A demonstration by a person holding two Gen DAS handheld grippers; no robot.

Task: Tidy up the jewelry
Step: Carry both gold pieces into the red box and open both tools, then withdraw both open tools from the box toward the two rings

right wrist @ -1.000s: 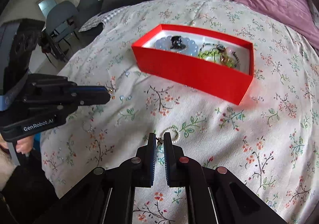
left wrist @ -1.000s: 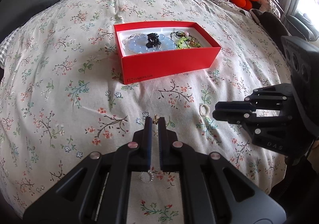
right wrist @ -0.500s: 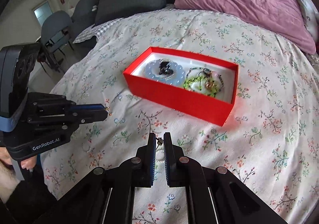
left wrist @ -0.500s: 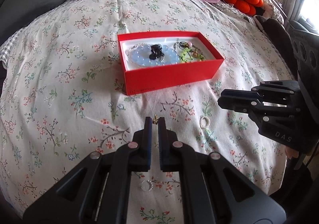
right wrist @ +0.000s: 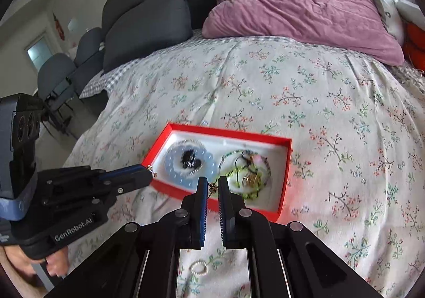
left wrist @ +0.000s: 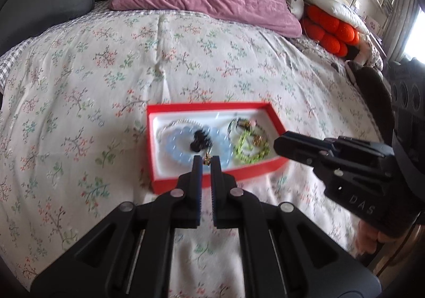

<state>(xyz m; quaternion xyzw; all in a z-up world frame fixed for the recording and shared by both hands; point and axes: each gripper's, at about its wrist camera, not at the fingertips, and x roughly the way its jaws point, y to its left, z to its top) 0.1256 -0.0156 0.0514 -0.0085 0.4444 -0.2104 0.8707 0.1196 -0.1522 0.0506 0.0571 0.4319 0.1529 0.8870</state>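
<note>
I had the left gripper (left wrist: pixel 206 161) pinched shut on a tiny gold earring (left wrist: pixel 206 159) and the right gripper (right wrist: pixel 212 186) likewise on another small piece (right wrist: pixel 211 187), both hovering lower-centre over the red box (left wrist: pixel 156 181), probably to drop them in with the bracelets.

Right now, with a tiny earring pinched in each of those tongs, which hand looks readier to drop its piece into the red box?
Probably the left. Its tongs hold a small gold earring that seems already over the red box; the right tongs appear just at its near wall.
</note>
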